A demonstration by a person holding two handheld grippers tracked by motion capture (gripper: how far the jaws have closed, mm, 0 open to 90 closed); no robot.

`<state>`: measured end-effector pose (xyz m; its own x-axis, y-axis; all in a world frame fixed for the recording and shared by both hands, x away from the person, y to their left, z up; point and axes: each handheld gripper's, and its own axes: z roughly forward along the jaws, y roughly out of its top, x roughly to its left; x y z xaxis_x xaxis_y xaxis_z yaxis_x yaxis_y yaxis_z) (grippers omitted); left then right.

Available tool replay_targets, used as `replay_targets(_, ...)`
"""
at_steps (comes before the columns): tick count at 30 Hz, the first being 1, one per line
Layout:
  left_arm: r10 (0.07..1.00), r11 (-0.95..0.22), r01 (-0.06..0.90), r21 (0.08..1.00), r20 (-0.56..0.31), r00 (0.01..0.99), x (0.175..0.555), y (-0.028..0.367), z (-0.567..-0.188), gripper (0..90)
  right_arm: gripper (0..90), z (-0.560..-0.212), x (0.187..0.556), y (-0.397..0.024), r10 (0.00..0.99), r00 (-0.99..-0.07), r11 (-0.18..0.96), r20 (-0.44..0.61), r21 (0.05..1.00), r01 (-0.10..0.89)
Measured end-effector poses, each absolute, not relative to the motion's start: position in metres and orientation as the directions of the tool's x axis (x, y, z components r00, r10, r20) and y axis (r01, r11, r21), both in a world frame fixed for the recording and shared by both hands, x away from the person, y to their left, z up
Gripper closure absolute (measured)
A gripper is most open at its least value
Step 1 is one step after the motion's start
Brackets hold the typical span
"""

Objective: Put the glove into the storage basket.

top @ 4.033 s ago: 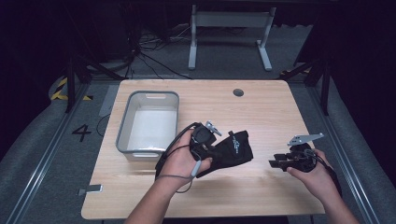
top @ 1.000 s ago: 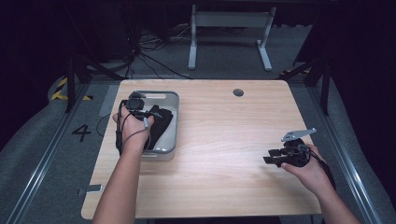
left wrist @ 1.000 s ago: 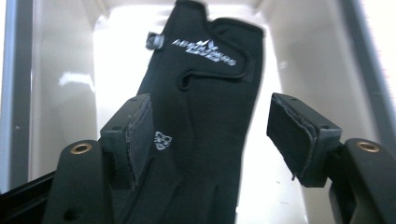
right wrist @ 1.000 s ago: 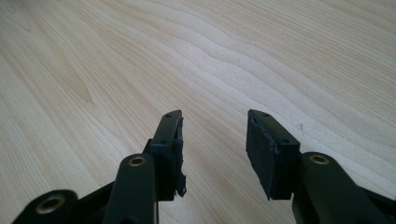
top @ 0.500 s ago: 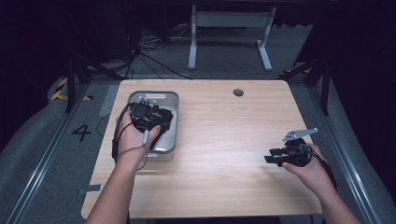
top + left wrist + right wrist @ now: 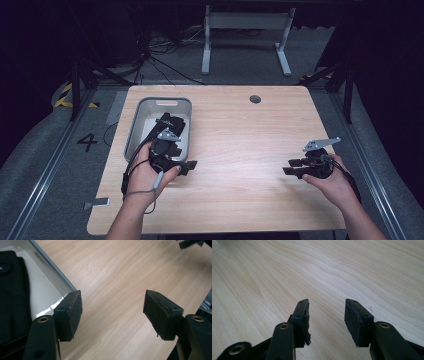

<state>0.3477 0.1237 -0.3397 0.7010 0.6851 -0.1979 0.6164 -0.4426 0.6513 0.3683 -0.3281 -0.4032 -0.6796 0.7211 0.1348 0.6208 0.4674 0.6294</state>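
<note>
With its jaws spread wide and empty, the left tool [image 6: 175, 162] hangs by the tub's [image 6: 134, 131] near corner, so the black pouch [image 6: 169, 131] lies loose inside. Well apart, the right tool [image 6: 296, 167] idles over the bare bench [image 6: 240, 130], half open, gripping nothing.

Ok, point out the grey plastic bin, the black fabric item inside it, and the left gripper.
Grey plastic bin [image 6: 166, 102]: high view, far rim.
Black fabric item [image 6: 176, 123]: high view, top part that shows beyond the gripper.
Left gripper [image 6: 112, 312]: left gripper view, midway between its open fingertips.
</note>
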Motion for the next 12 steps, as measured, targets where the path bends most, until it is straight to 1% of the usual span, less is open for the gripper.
replay_targets(2,0.667,-0.458,0.611,0.646,-0.204,0.716,0.343,0.122,-0.346,31.4,55.7,-0.403,0.368,-0.329,0.722,-0.678,0.466,0.136,0.628,0.623)
replay_targets(5,0.622,-0.516,0.594,0.617,-0.208,0.755,0.34,0.118,-0.356,30.2,55.7,-0.404,0.369,-0.329,0.721,-0.679,0.468,0.137,0.627,0.623)
replay_targets(7,0.605,-0.522,0.602,0.605,-0.234,0.761,0.339,0.119,-0.363,30.1,55.7,-0.405,0.369,-0.329,0.719,-0.681,0.471,0.138,0.624,0.624)
replay_targets(10,0.612,-0.537,0.595,0.598,-0.21,0.763,0.339,0.12,-0.369,29.0,55.6,-0.405,0.37,-0.33,0.719,-0.681,0.471,0.138,0.624,0.623)
replay_targets(12,0.614,-0.536,0.6,0.594,-0.213,0.76,0.338,0.121,-0.372,27.7,55.4,-0.405,0.37,-0.33,0.719,-0.681,0.469,0.138,0.626,0.623)
